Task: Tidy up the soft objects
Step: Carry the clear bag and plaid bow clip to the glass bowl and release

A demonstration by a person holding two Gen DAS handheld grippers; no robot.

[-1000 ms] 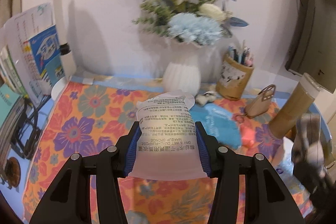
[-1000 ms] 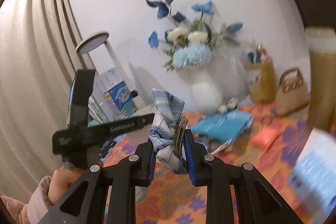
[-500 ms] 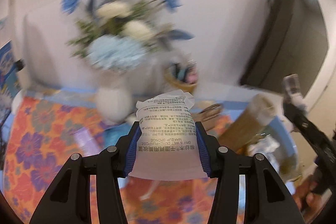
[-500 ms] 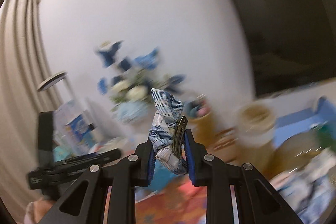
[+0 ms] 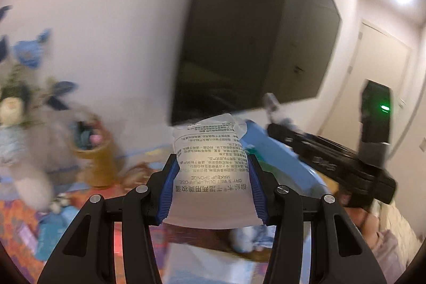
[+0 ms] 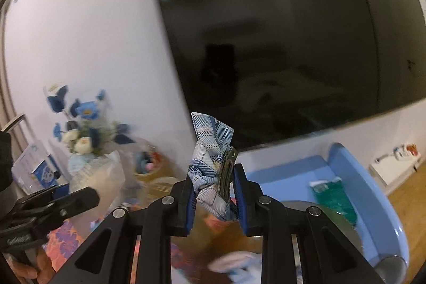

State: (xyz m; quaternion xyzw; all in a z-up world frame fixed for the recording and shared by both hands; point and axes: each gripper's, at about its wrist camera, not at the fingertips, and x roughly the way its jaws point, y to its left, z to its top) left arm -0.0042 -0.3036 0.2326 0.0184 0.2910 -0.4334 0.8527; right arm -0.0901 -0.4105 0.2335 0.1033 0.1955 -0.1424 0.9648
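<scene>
- While the left wrist view is blurring with motion, the left tool (image 5: 211, 185) is gripping a white sponge packet (image 5: 210, 172) at about half its spread, its blue pads pressing both side edges so the packet is standing upright and clear of the desk (image 5: 16, 217).
- Beyond the packet a blue bin (image 5: 279, 159) is showing, likely where the soft things are going; the right tool (image 5: 330, 164) is hanging in the air beside it.
- Seen from the right wrist, the right tool (image 6: 214, 193) is pinching, nearly closed, a plaid cloth hair clip (image 6: 213, 164), squeezing fabric and metal clasp together so it cannot slip.
- Just behind it the blue bin (image 6: 346, 172) is lying open, a green item (image 6: 335, 196) already inside.
</scene>
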